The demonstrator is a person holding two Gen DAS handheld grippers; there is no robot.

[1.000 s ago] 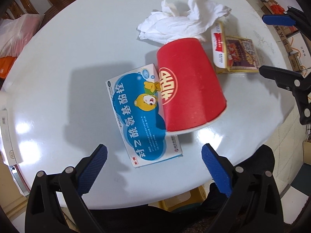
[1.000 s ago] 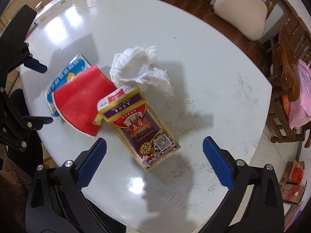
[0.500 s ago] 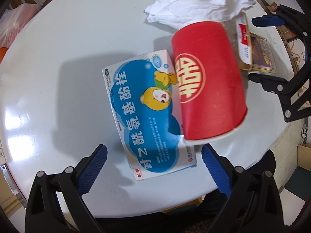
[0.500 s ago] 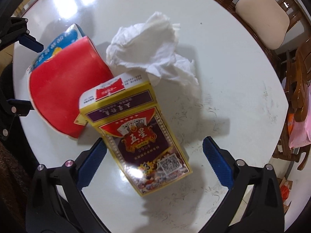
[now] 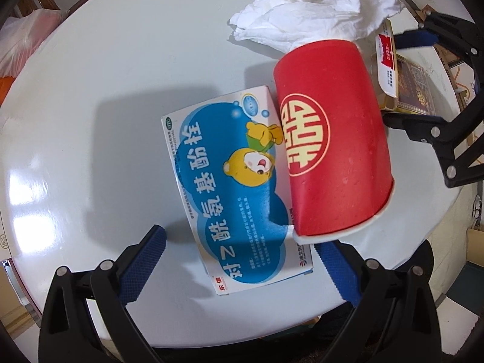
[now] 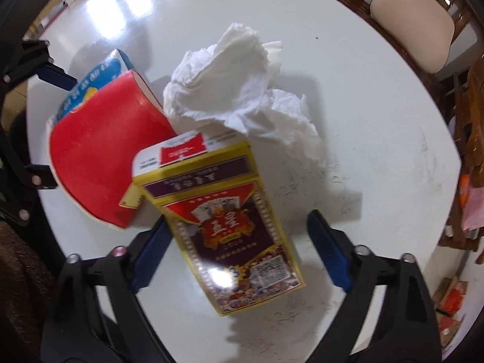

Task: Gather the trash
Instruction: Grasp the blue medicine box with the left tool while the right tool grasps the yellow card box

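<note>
A red paper cup lies on its side on the white round table, partly over a blue-and-white medicine box. Crumpled white tissue lies behind the cup. A yellow and purple playing-card box lies to the right of the cup, with the tissue beyond it. My left gripper is open, its fingers either side of the medicine box's near end. My right gripper is open, its fingers either side of the card box.
Wooden chairs stand around the table, one with a beige cushion. A pink bag lies on a chair at the far left. Cardboard boxes sit on the floor at the right. The table's near edge runs just below both grippers.
Both grippers have moved forward and down toward the trash. The left now straddles the medicine box's near end and the right straddles the card box. Both stay open.
</note>
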